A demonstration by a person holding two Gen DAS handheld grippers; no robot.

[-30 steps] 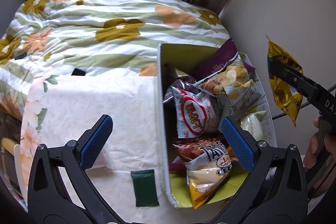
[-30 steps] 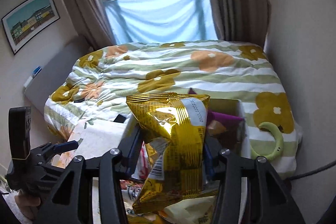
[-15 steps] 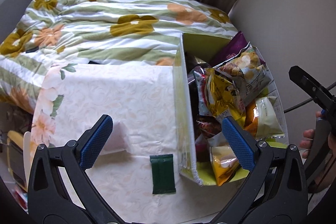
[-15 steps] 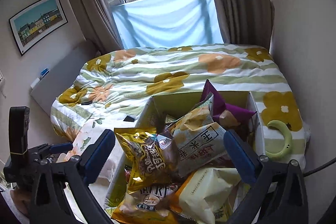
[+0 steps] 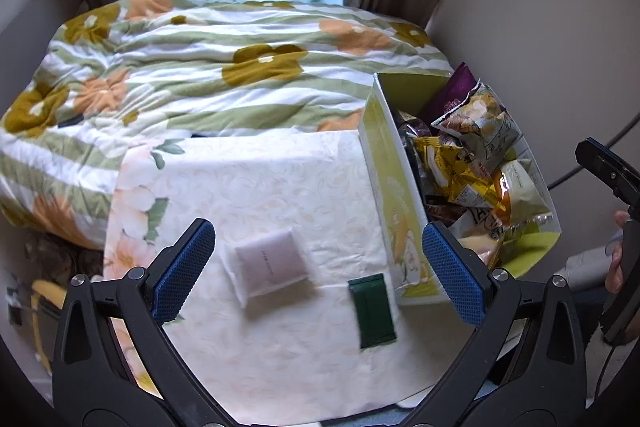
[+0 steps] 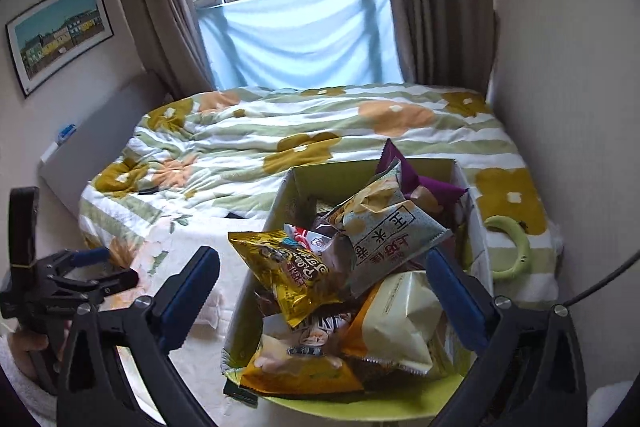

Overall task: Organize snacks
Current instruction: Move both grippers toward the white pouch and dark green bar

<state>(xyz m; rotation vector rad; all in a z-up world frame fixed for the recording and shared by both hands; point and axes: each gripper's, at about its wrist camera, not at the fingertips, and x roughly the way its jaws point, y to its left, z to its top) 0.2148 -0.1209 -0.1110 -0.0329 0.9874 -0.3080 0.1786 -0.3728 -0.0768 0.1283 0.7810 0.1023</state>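
A yellow-green box [image 5: 390, 195] [image 6: 280, 203] stands on a small table covered by a pale floral cloth [image 5: 256, 183], full of several snack bags. A gold bag [image 6: 286, 273] [image 5: 452, 163] lies on top of the pile beside a grey-green chip bag [image 6: 384, 223]. My right gripper [image 6: 322, 297] hovers open above the box, nothing between its fingers. My left gripper [image 5: 318, 269] is open over the cloth, above a pale pink packet [image 5: 268, 265] and a dark green packet [image 5: 372, 311] that lie loose left of the box.
Behind the table is a bed with a flowered quilt [image 5: 208, 67], and a pale green ring [image 6: 508, 247] lies on it by the box. A wall stands close on the right [image 5: 540, 27]. A window with a blue cloth [image 6: 304, 39] is at the back.
My right gripper opened and let go of the gold bag, which dropped onto the pile in the box. My left gripper swung left from the box to over the cloth, bringing the pink packet into view.
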